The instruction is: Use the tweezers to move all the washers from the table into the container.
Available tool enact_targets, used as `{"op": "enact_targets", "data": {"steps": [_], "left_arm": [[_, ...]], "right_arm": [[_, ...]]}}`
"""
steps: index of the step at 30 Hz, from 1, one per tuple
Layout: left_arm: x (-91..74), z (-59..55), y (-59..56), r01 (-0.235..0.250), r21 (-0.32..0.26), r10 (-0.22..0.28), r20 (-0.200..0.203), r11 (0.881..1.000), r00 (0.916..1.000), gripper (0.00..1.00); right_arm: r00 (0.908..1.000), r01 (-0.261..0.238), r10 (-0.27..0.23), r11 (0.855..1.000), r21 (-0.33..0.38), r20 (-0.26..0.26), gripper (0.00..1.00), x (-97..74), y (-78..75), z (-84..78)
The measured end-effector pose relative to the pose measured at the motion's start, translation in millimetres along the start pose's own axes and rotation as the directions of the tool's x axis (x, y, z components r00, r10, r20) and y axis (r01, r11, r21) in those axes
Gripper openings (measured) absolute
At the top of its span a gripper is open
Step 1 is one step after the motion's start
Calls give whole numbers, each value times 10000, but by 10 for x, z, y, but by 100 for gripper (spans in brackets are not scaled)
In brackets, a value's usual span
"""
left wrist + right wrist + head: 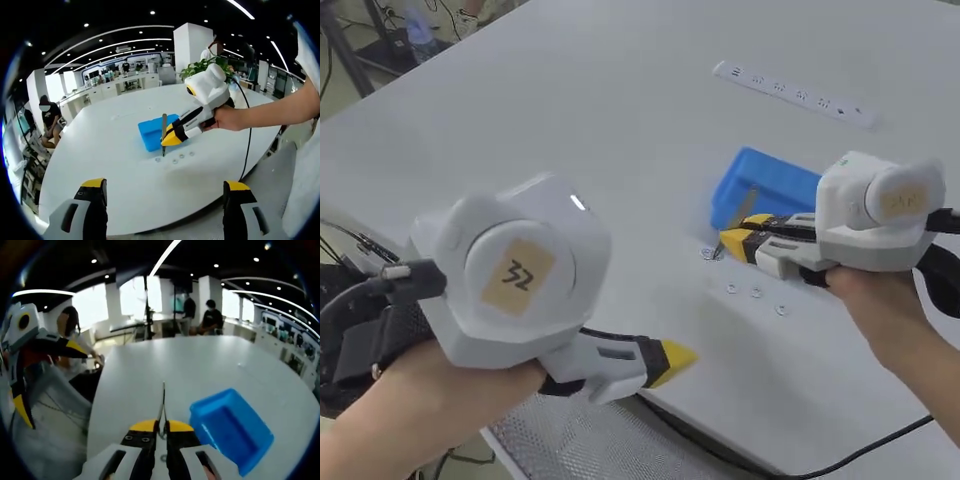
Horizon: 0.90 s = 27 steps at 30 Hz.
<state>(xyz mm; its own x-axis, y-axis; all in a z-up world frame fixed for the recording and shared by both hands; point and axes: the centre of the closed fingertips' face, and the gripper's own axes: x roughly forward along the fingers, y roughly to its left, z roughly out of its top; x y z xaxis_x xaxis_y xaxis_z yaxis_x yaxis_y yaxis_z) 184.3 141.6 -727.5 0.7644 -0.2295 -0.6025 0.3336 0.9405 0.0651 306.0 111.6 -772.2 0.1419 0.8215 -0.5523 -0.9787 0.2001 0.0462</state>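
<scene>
the right gripper (738, 242) has its two jaws pressed tight on the tweezers (163, 129). the tweezers point down at the table (620, 120), and their thin tip is right at one washer (710, 254). the two thin legs look very close together, but i cannot tell if they are pinching that washer or just touching it. three more washers (756, 293) lie in a little row on the table, just beside the first one, toward the near edge. the blue container (770, 185) sits just behind the tweezers, on the far-edge side of the washers. so i think the way to go is short: up from the washer, a little away from the near edge, and over the blue wall. the right gripper is the near one for this job. the left gripper (165, 192) hangs by the near edge with its jaws spread wide and nothing in them.
</scene>
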Motion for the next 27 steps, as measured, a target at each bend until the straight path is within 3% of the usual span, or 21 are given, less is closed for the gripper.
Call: {"op": "enact_targets", "data": {"steps": [9, 14, 19, 23, 27], "left_arm": [[7, -19, 53, -65, 65, 66, -72, 10000, 10000, 99], [13, -11, 73, -81, 54, 82, -74, 10000, 9999, 99], [29, -10, 67, -34, 120, 35, -141, 9999, 9999, 99], [57, -42, 31, 288, 149, -283, -367, 9995, 9989, 99], [63, -38, 41, 287, 146, -281, -370, 9995, 9989, 99]], "right_arm": [[9986, 348, -340, 9992, -209, 417, 3, -100, -149, 221], [9946, 731, -725, 9973, -50, 737, 3, -120, -344, 328], [9887, 1124, -1139, 9934, 213, 970, 3, -72, -506, 416], [9829, 1549, -1559, 9878, 186, 976, 3, 1, -653, 410], [9811, 1628, -1675, 9851, 553, 967, 3, 99, -760, 378]]}}
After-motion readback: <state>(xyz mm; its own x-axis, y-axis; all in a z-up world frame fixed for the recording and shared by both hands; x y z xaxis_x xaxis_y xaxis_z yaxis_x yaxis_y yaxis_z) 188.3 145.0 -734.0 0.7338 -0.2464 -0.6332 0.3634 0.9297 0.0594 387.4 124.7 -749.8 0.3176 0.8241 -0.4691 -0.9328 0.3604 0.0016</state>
